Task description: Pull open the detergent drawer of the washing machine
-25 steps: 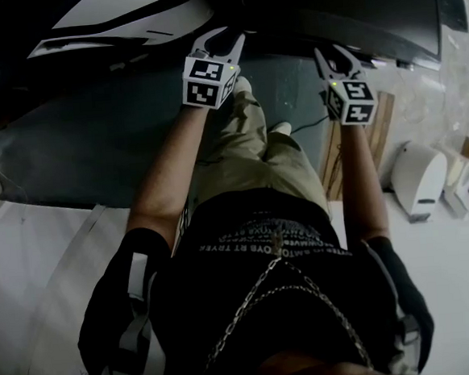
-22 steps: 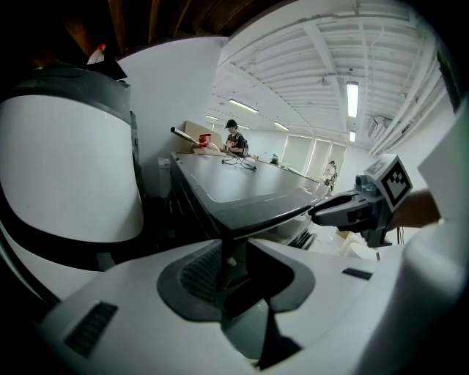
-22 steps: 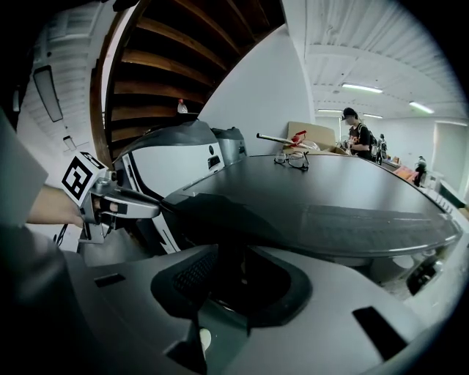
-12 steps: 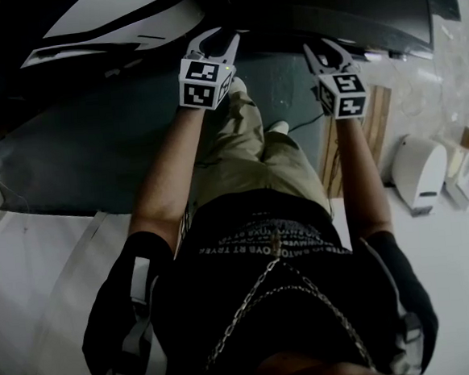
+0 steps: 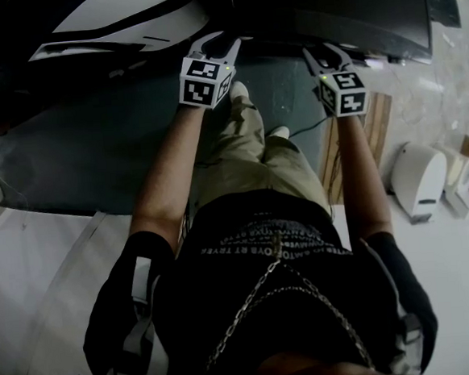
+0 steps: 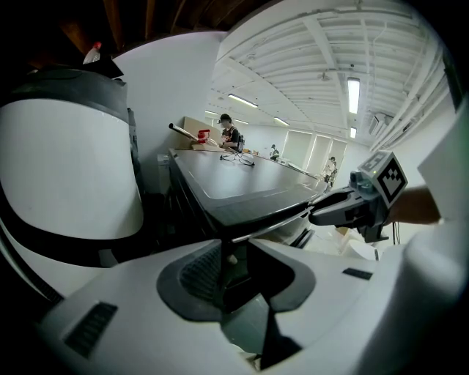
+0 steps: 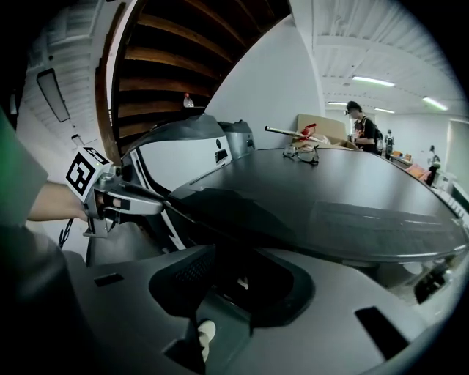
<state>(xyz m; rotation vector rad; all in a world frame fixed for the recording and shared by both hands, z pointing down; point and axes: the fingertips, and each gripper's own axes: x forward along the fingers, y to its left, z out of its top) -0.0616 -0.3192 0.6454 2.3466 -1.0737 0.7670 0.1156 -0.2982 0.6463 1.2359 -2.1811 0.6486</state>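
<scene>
Contact with the dark washing machine [image 5: 350,12] at twelve o'clock explains the raised pose: left tool [image 5: 217,42] and right tool [image 5: 329,51], both spread, probably seek a hold along its front edge. The detergent drawer itself cannot be singled out in the gloom.

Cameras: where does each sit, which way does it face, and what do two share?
Head view: on the person's head, facing steeply down; torso, forearms, left gripper and right gripper at the dark machine.
Left gripper view: on that gripper, facing along its parted jaws at the machine's edge; right gripper shows at right.
Right gripper view: on that gripper, facing the same edge; left gripper and forearm at left.
Shared: both gripper views show the machine's flat top.
</scene>
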